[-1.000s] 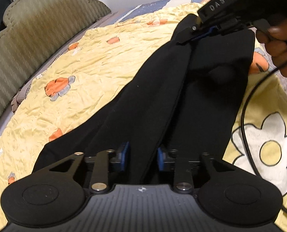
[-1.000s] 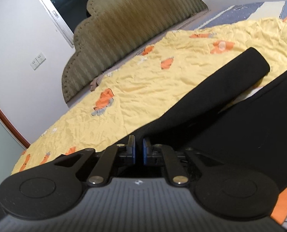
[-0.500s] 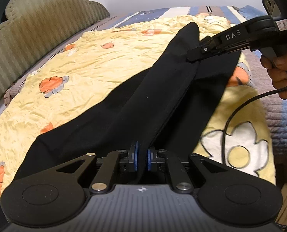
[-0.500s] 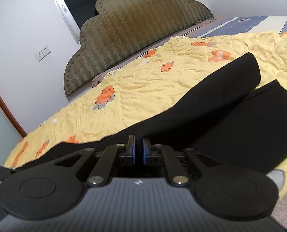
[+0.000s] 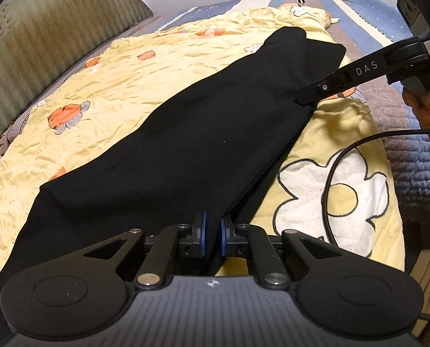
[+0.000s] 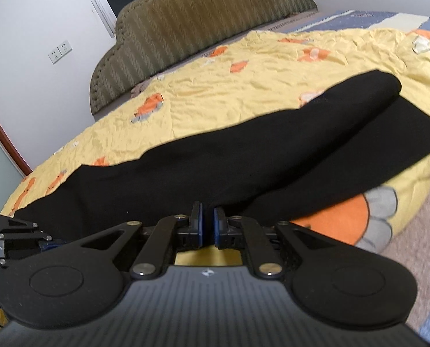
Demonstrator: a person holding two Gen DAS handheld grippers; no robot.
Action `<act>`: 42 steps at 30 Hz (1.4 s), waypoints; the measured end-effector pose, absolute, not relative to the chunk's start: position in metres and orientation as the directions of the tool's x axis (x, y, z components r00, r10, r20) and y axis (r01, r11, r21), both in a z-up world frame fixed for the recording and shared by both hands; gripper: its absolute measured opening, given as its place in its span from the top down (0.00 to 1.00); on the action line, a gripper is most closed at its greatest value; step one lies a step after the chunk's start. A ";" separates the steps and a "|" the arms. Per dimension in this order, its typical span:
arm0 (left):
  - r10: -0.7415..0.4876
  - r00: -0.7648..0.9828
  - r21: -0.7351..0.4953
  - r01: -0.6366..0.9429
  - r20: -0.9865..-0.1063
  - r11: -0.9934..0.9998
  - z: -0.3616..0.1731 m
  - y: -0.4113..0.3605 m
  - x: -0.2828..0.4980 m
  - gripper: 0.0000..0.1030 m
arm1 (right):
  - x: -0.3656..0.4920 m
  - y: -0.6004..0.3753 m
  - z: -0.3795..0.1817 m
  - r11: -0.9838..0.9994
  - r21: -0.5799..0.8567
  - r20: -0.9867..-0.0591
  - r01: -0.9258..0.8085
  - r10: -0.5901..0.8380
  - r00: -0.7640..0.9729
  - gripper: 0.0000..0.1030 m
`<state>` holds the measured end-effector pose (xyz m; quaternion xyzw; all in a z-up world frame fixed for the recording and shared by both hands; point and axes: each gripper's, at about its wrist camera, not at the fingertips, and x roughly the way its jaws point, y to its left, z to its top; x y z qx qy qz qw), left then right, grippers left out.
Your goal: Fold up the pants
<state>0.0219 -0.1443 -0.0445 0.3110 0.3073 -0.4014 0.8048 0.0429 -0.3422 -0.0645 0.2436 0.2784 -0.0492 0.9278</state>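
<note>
The black pants [image 5: 203,133] lie lengthwise on the yellow flowered quilt [image 5: 145,66] of the bed, one leg laid over the other, near the green headboard [image 6: 203,26]. The left gripper [image 5: 211,238] has its jaws clenched on the near edge of the upper layer (blue pads pressing black cloth between them). The right gripper [image 6: 207,228] likewise pinches the fabric edge farther along the same side, its black cable [image 5: 339,173] trailing across the quilt.

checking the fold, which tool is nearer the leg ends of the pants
Right. The right tool grips the pants along the edge, closer to the leg ends. The left tool grips at the opposite end.
</note>
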 end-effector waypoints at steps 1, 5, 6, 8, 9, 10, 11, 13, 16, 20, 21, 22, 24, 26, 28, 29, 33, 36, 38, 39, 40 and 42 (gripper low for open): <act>-0.457 0.488 0.256 0.839 -0.744 0.480 -0.043 -0.143 0.020 0.90 | 0.041 -0.343 -0.066 0.876 0.426 -0.543 0.228 0.046 0.838 0.92; -0.481 0.455 0.213 0.854 -0.750 0.475 -0.037 -0.134 0.016 0.89 | 0.037 -0.348 -0.071 0.863 0.450 -0.547 0.230 0.062 0.835 0.92; -0.500 0.436 0.182 0.859 -0.748 0.478 -0.033 -0.132 0.017 0.89 | 0.037 -0.350 -0.071 0.854 0.464 -0.543 0.234 0.066 0.837 0.91; -0.546 0.396 0.104 0.866 -0.738 0.489 -0.025 -0.130 0.020 0.89 | 0.034 -0.358 -0.070 0.840 0.490 -0.529 0.234 0.073 0.845 0.85; -0.571 0.376 0.063 0.868 -0.729 0.492 -0.021 -0.130 0.022 0.89 | 0.033 -0.362 -0.069 0.833 0.499 -0.519 0.239 0.067 0.852 0.83; -0.602 0.358 0.022 0.871 -0.714 0.491 -0.016 -0.132 0.024 0.89 | 0.032 -0.367 -0.068 0.825 0.508 -0.511 0.246 0.058 0.858 0.83; -0.629 0.343 -0.008 0.874 -0.698 0.486 -0.011 -0.135 0.025 0.89 | 0.032 -0.375 -0.068 0.814 0.521 -0.502 0.256 0.050 0.863 0.83; -0.666 0.319 -0.046 0.882 -0.674 0.470 -0.005 -0.145 0.027 0.89 | 0.032 -0.392 -0.071 0.789 0.546 -0.486 0.283 0.023 0.874 0.83; -0.678 0.323 -0.038 0.887 -0.660 0.460 -0.002 -0.165 0.028 0.89 | 0.033 -0.422 -0.080 0.710 0.615 -0.475 0.343 -0.014 0.880 0.74; -0.651 0.379 0.012 0.869 -0.658 0.494 -0.009 -0.193 0.037 0.89 | 0.033 -0.463 -0.095 0.569 0.716 -0.444 0.405 -0.077 0.893 0.65; -0.635 0.393 0.024 0.861 -0.665 0.508 -0.013 -0.200 0.042 0.89 | 0.034 -0.472 -0.098 0.540 0.731 -0.439 0.418 -0.098 0.893 0.64; -0.610 0.408 0.039 0.850 -0.679 0.525 -0.018 -0.206 0.047 0.89 | 0.035 -0.482 -0.100 0.510 0.745 -0.435 0.431 -0.118 0.892 0.64; -0.575 0.417 0.054 0.838 -0.704 0.543 -0.027 -0.214 0.054 0.89 | 0.038 -0.499 -0.103 0.463 0.763 -0.429 0.451 -0.158 0.889 0.64; -0.556 0.407 0.045 0.833 -0.725 0.551 -0.036 -0.219 0.058 0.89 | 0.042 -0.509 -0.101 0.458 0.748 -0.441 0.480 -0.197 0.875 0.65; -0.541 0.396 0.033 0.828 -0.742 0.560 -0.044 -0.221 0.058 0.89 | 0.046 -0.511 -0.091 0.509 0.689 -0.462 0.515 -0.240 0.854 0.75; -0.537 0.396 0.031 0.825 -0.745 0.565 -0.047 -0.220 0.058 0.89 | 0.049 -0.509 -0.086 0.547 0.652 -0.465 0.524 -0.258 0.847 0.80; -0.533 0.403 0.025 0.814 -0.744 0.580 -0.049 -0.220 0.057 0.89 | 0.069 -0.483 -0.058 0.759 0.401 -0.466 0.513 -0.314 0.827 0.92; -0.530 0.405 0.019 0.807 -0.745 0.590 -0.051 -0.220 0.057 0.89 | 0.083 -0.450 -0.040 0.876 0.193 -0.440 0.441 -0.325 0.838 0.93; -0.526 0.410 0.025 0.805 -0.745 0.592 -0.051 -0.222 0.058 0.88 | 0.095 -0.418 -0.030 0.955 0.040 -0.439 0.293 -0.247 0.864 0.91; -0.524 0.413 0.029 0.805 -0.745 0.592 -0.051 -0.223 0.057 0.88 | 0.100 -0.396 -0.030 0.980 -0.063 -0.448 0.190 -0.198 0.872 0.88; -0.522 0.415 0.034 0.806 -0.745 0.592 -0.051 -0.223 0.057 0.88 | 0.102 -0.372 -0.032 0.980 -0.181 -0.453 0.083 -0.158 0.878 0.78; -0.522 0.416 0.036 0.806 -0.745 0.591 -0.051 -0.222 0.057 0.88 | 0.101 -0.336 -0.036 0.942 -0.325 -0.473 -0.083 -0.086 0.877 0.75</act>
